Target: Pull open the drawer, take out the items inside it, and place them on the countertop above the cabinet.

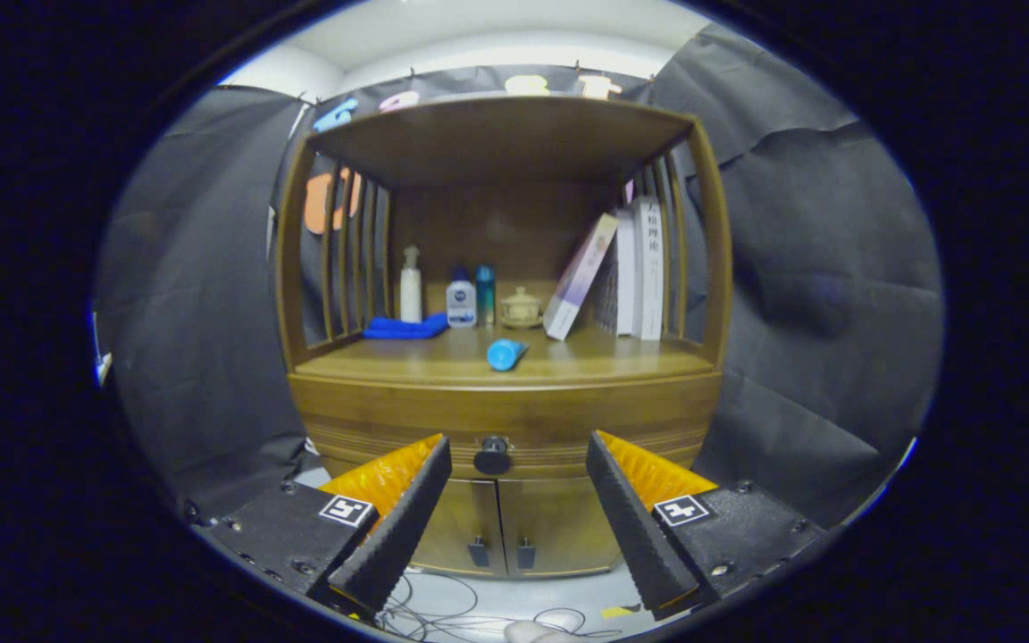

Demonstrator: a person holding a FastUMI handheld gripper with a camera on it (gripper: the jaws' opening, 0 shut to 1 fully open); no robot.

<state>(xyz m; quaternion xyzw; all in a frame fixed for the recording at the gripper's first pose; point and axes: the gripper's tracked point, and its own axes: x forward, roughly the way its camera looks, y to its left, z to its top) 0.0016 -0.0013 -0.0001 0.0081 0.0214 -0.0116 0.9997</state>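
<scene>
The wooden cabinet (504, 295) stands against the booth wall, directly ahead of the gripper (519, 464). Its open upper bay sits above the countertop (568, 362); the closed drawer (389, 415) runs across the cabinet front just below the countertop, and two closed lower doors (501, 527) sit below the drawer. Upright books (644, 268) stand at the right rear of the countertop, with one book (579, 277) leaning against them. A folded blue cloth (405, 327) lies at the left rear, beside a white bottle (411, 286). A small bottle (461, 302), a teal bottle (485, 295) and a lidded cup (521, 308) stand at the centre rear. A blue cylinder (506, 354) lies near the countertop's front edge. The drawer knob (492, 455) sits at the drawer's centre, between the fingers and beyond them. The fingers are spread apart, gripping nothing.
</scene>
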